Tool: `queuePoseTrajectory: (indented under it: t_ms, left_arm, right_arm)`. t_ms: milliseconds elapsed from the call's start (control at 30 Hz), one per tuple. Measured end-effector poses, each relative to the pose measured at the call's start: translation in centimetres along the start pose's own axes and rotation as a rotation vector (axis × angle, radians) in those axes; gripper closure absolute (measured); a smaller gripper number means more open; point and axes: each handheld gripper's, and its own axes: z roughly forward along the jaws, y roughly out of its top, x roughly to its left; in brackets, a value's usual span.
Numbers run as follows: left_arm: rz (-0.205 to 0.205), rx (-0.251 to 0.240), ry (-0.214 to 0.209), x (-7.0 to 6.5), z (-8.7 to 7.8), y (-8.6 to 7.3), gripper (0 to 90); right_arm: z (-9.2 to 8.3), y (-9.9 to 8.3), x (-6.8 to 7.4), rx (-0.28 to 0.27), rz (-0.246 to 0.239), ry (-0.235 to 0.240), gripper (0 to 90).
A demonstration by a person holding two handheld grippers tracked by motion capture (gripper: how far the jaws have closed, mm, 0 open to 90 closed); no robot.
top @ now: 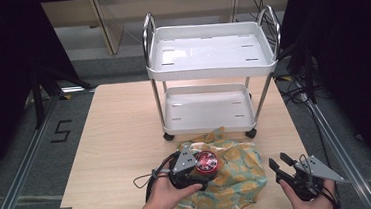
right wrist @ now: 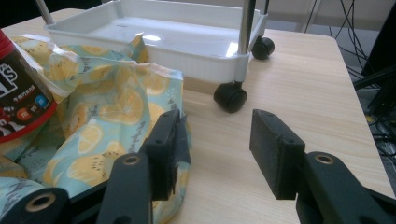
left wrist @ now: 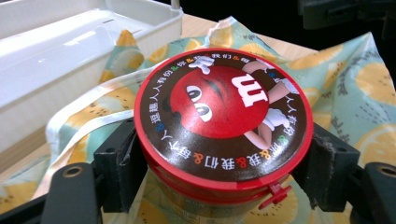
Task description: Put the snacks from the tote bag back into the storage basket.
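Observation:
A round candy jar (left wrist: 223,121) with a red lid and a brown label is clamped between both pads of my left gripper (top: 194,171), just above a lemon-print cloth bag (top: 234,173). In the high view the jar's lid (top: 206,162) shows over the bag's left part. In the right gripper view the jar (right wrist: 21,100) stands at the far left edge. My right gripper (top: 282,163) sits open to the right of the bag, nothing between its fingers (right wrist: 275,151); its left pad lies against the bag's edge (right wrist: 116,121).
A white two-tier trolley (top: 211,72) on black castors stands at the table's middle rear; its lower tray (left wrist: 56,51) is close behind the bag. One castor (right wrist: 230,97) is near my right gripper. Bare wooden table (top: 116,140) lies left.

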Motion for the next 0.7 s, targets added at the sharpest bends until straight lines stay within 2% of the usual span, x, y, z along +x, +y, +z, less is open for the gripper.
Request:
queuePoseTrajectory:
  t_ms: [67, 100, 167, 233, 333, 400, 433, 467, 600, 700]
  left_arm:
    - [0.006, -0.006, -0.004, 0.2, -0.1, 0.2, 25.3]
    - [-0.007, -0.004, 0.008, 0.2, -0.2, 0.2, 25.3]
    - [-0.006, -0.01, 0.001, 0.3, -0.3, 0.4, 25.3]
    - [0.001, -0.011, 0.017, 0.5, -0.5, 0.6, 25.3]
    - [-0.001, -0.016, 0.022, 0.7, -0.8, 1.0, 25.3]
    - [0.005, -0.025, 0.028, 0.9, -0.9, 1.2, 25.3]
    - [-0.004, -0.022, 0.04, 0.9, -1.1, 1.3, 25.3]
    - [-0.011, -0.028, 0.035, 0.9, -1.1, 1.4, 25.3]
    - [-0.003, -0.043, 0.066, 1.3, -1.5, 1.9, 25.3]
    - [-0.011, -0.033, 0.069, 1.4, -1.7, 2.1, 25.3]
  right_arm:
    - [0.0, 0.0, 0.0, -0.01, 0.003, -0.006, 54.1]
    - [0.0, 0.0, 0.1, -0.01, 0.016, 0.003, 54.1]
    - [0.1, 0.0, 0.0, -0.007, -0.01, 0.0, 54.1]
    - [0.1, 0.0, 0.1, -0.013, 0.004, 0.006, 54.1]
    - [0.1, 0.0, -0.1, -0.009, -0.012, -0.002, 54.1]
    - [0.0, 0.0, 0.1, -0.007, 0.021, 0.0, 54.1]
    - [0.0, 0.0, 0.1, -0.007, 0.02, -0.001, 54.1]
    - [0.0, 0.0, 0.1, -0.01, 0.013, 0.0, 54.1]
    - [0.0, 0.0, 0.0, -0.006, 0.004, -0.008, 54.1]
    - [0.0, 0.0, 0.1, -0.006, 0.008, -0.004, 54.1]
